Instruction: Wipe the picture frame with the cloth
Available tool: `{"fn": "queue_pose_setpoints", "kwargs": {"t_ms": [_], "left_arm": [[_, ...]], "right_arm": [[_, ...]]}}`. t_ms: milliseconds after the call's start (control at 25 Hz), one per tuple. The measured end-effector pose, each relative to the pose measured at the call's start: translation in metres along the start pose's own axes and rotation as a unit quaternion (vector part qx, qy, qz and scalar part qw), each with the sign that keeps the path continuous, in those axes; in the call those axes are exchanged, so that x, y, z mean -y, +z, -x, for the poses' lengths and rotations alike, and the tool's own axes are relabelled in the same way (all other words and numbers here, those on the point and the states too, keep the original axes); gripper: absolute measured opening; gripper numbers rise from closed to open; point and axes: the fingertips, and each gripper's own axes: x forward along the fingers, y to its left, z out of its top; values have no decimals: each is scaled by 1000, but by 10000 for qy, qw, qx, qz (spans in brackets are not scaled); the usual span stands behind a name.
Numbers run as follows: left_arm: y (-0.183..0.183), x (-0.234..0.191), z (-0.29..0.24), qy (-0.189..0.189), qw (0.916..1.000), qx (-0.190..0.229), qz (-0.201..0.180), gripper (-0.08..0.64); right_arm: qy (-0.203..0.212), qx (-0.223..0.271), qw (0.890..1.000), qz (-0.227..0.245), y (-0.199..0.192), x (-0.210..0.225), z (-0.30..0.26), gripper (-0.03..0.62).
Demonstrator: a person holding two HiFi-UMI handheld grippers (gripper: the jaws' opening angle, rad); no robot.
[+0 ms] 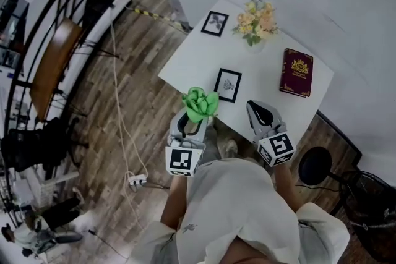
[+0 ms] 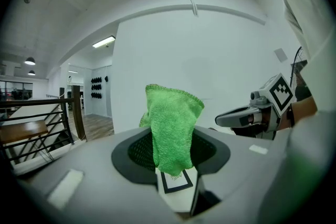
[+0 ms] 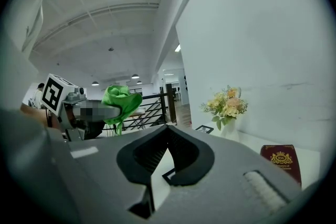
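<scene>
Two small black picture frames are on the white table (image 1: pixel 192 59): one lies near the front edge (image 1: pixel 228 85), the other farther back (image 1: pixel 215 23). My left gripper (image 1: pixel 197 114) is shut on a green cloth (image 1: pixel 200 103), held just left of the near frame at the table's front edge. In the left gripper view the cloth (image 2: pixel 172 134) sticks up from between the jaws. My right gripper (image 1: pixel 257 108) is shut with nothing in it, over the table a little right of the near frame. The right gripper view looks upward and shows the cloth (image 3: pixel 122 98).
A vase of flowers (image 1: pixel 257 21) stands at the back of the table, and a dark red book (image 1: pixel 296 72) lies at the right. A black stool (image 1: pixel 315 165) is at my right, and cables (image 1: pixel 124 133) trail on the wooden floor to the left. A railing (image 1: pixel 37 40) is further left.
</scene>
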Motion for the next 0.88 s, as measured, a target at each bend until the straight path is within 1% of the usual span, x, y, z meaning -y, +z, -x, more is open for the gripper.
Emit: {"fn": "queue_pose_setpoints", "kwargs": {"t_ms": [240,480,640,880], "left_arm": [[-14,-25,-46,-521,9985,-171,8,167],[-32,-52,-94,-1173,9924,-374,38,167],[-50,-62,-123,-1688,9841,-552,-28,167],[-71,-68,-157,-2445,9670,-701,-132,167]], "right_arm": [[-402,-204,9989,-142,-9,19,-32,5],[-962,-546,9929,-428,-30,35,-65,5],[-1412,-780,9849,-629,-51,48,-80,5],[-2014,-1076,9697,-868,-79,58,-97,5]]}}
